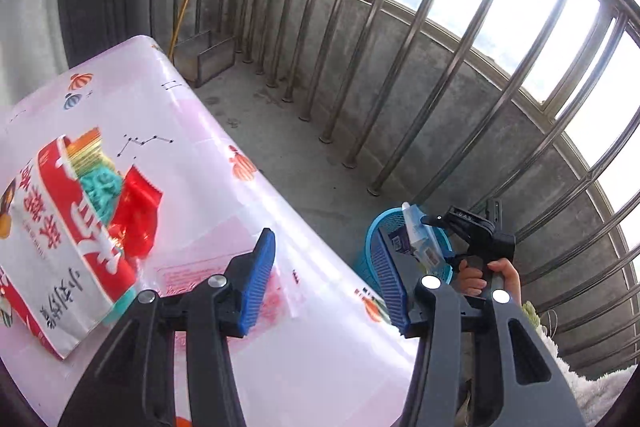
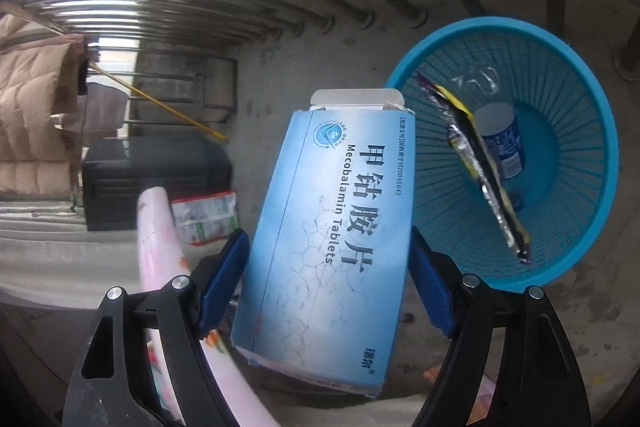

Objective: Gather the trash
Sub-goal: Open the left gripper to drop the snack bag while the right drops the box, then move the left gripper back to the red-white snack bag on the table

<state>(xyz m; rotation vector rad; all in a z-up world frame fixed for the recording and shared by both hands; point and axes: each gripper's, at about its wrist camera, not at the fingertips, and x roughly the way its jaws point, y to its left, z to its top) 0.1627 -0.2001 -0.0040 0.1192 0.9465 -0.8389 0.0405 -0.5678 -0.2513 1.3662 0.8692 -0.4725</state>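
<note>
Right tongs [image 2: 326,291] clamp a blue Mecobalamin tablet box [image 2: 328,239], held in the air just beside the blue mesh basket [image 2: 576,227] on the concrete floor; a foil wrapper [image 2: 480,167] and small bottle [image 2: 502,143] lie inside. Left tongs [image 1: 326,285] gape empty over the pink tabletop [image 1: 200,147], near a red-and-white snack bag [image 1: 60,227]

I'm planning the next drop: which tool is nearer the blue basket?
Right. The right tool holds the tablet box just beside the blue basket on the floor. The left tool hangs open over the pink table, farther away.
</note>
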